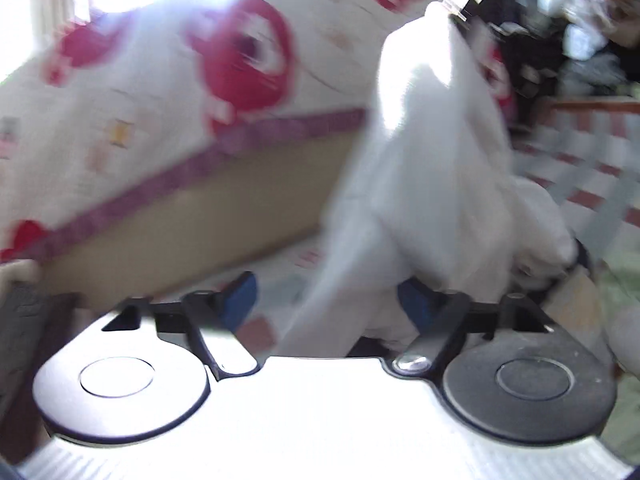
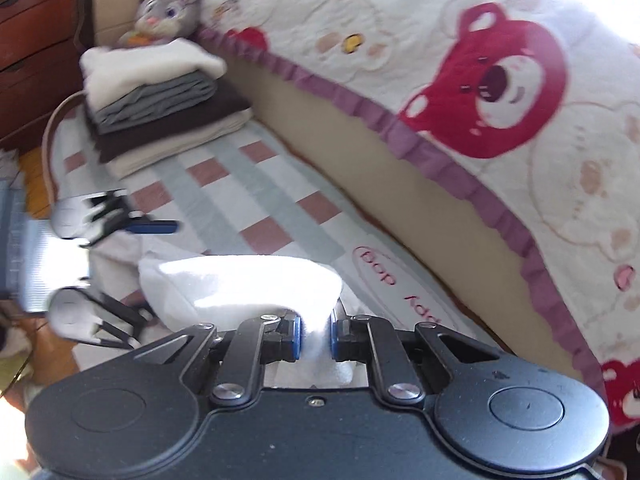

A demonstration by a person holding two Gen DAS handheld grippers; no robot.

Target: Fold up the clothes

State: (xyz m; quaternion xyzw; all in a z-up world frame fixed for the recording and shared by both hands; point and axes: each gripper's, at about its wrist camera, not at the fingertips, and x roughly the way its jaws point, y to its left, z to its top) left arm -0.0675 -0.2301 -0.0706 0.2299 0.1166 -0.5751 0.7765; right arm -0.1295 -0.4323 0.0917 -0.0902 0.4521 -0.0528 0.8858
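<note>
Right wrist view: a soft white cloth garment (image 2: 240,284) is pinched between the right gripper (image 2: 316,338) pads and lifted over the checked mat (image 2: 256,184), seemingly to be shaken out; the left gripper (image 1: 326,304) is spread wide.

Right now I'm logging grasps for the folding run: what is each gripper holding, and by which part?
The right gripper pinches the white garment at a bunched edge. The left gripper is open, gripping nothing, with the cloth draped over one finger.
</note>
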